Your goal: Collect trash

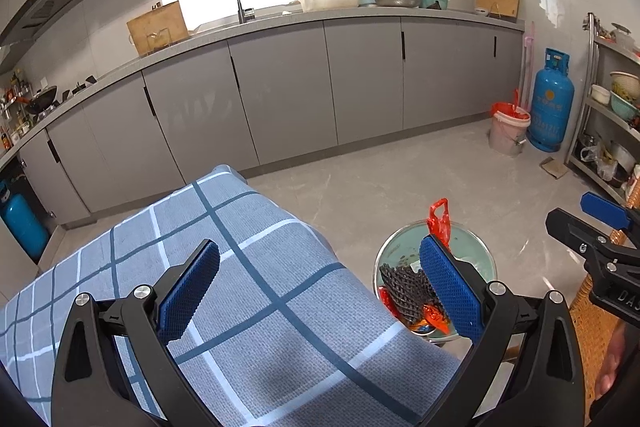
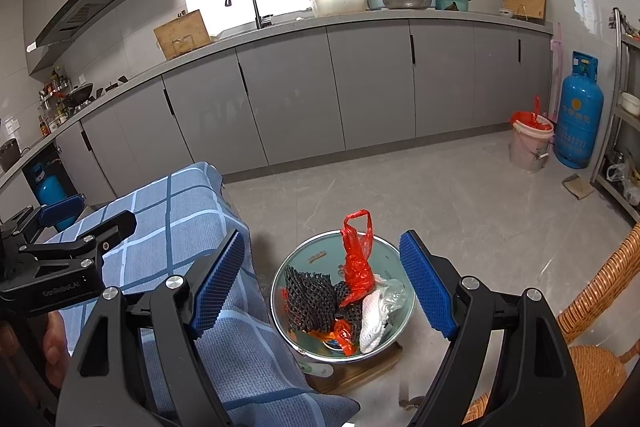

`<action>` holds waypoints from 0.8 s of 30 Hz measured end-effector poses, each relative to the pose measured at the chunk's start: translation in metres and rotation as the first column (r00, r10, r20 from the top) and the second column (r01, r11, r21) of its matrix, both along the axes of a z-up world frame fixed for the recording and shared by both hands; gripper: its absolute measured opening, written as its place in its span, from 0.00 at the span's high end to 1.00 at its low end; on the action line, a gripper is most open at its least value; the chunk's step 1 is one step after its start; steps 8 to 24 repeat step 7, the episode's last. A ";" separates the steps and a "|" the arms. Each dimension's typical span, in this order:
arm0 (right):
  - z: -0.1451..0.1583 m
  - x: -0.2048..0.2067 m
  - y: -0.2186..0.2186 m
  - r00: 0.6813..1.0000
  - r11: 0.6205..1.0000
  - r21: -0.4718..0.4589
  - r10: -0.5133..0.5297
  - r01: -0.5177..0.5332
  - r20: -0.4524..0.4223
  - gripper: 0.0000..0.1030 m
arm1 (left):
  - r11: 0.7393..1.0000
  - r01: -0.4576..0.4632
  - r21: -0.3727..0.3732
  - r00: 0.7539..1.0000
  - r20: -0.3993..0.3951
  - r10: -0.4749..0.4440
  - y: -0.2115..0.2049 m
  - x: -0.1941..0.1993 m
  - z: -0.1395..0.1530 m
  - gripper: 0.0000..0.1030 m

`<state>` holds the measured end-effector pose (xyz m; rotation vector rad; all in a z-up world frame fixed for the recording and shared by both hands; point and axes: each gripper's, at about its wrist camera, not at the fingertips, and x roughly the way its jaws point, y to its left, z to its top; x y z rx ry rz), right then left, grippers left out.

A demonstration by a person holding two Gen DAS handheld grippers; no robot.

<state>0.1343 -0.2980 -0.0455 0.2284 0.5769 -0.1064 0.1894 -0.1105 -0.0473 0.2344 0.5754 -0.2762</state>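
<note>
A green metal-rimmed bin (image 2: 308,255) stands on the floor beside the cloth-covered table (image 2: 192,227). It holds black foam netting (image 2: 310,301), a red plastic bag (image 2: 356,263) and white netting (image 2: 372,323). My right gripper (image 2: 324,287) is open and empty, held above the bin. My left gripper (image 1: 320,291) is open and empty above the blue checked tablecloth (image 1: 240,287), with the bin (image 1: 476,259) behind its right finger. The red bag (image 1: 440,219) and black netting (image 1: 404,287) show there too.
Grey kitchen cabinets (image 1: 280,87) line the far wall. A pink bucket with a red liner (image 1: 508,127) and a blue gas cylinder (image 1: 550,107) stand at the right. A metal shelf rack (image 1: 612,99) and a wicker chair (image 2: 600,307) are at the right.
</note>
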 end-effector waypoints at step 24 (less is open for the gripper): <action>0.000 -0.002 -0.001 1.000 1.000 0.000 -0.005 0.005 0.008 0.15 | 1.000 -0.002 -0.024 1.000 -0.016 0.001 0.003 0.002 0.001 0.04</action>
